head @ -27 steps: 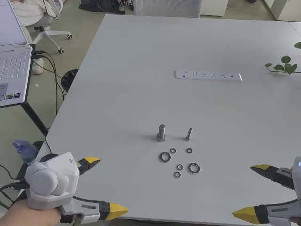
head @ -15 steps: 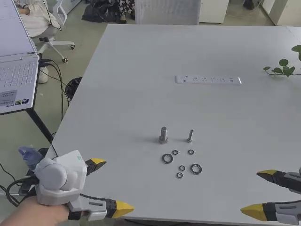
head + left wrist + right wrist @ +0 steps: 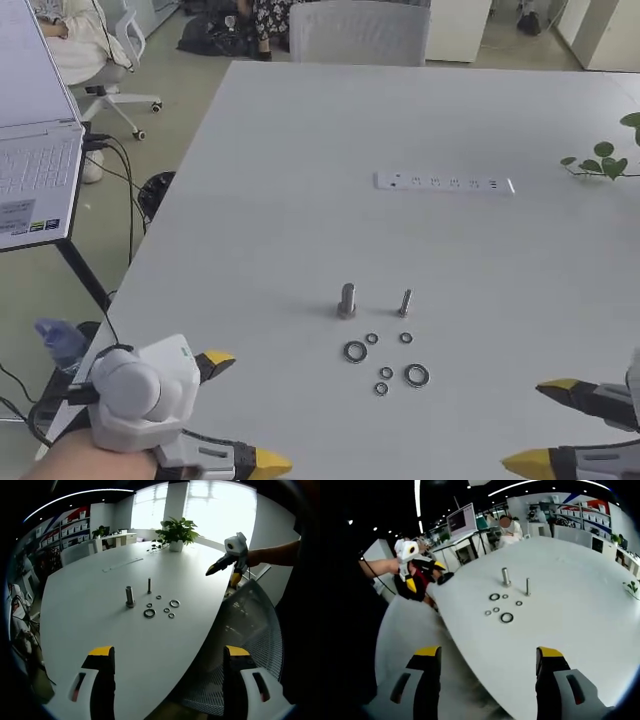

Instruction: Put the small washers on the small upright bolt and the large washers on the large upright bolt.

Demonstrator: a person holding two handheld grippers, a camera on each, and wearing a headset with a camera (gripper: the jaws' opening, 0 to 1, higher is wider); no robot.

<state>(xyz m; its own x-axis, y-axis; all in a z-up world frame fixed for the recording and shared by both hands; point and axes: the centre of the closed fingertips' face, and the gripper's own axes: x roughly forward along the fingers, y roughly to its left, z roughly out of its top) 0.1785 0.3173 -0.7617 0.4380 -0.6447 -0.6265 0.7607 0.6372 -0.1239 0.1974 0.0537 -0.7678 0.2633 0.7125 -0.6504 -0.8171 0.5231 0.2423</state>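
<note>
Two steel bolts stand upright mid-table: the large bolt [image 3: 347, 300] [image 3: 129, 596] [image 3: 506, 576] and, to its right, the thinner small bolt [image 3: 405, 302] [image 3: 149, 585] [image 3: 527, 586]. Just in front of them lie loose washers: two large washers [image 3: 355, 351] [image 3: 417, 376] and several small washers [image 3: 372, 339] [image 3: 166, 610] [image 3: 496, 609]. My left gripper [image 3: 245, 412] [image 3: 168, 652] [image 3: 426, 576] hovers open off the table's near-left edge. My right gripper [image 3: 538, 424] [image 3: 487, 652] [image 3: 222, 577] is open at the near right. Neither holds anything.
A white power strip [image 3: 444, 183] lies beyond the bolts. A plant [image 3: 600, 165] pokes in at the right edge. A laptop [image 3: 30, 180] sits on a side desk at left. A grey chair [image 3: 360, 30] stands at the far end, a mesh chair [image 3: 250, 630] behind me.
The head camera has tilted, so the bolts and washers sit lower in the picture. Both grippers stay open near the front edge. Nothing on the table has moved.
</note>
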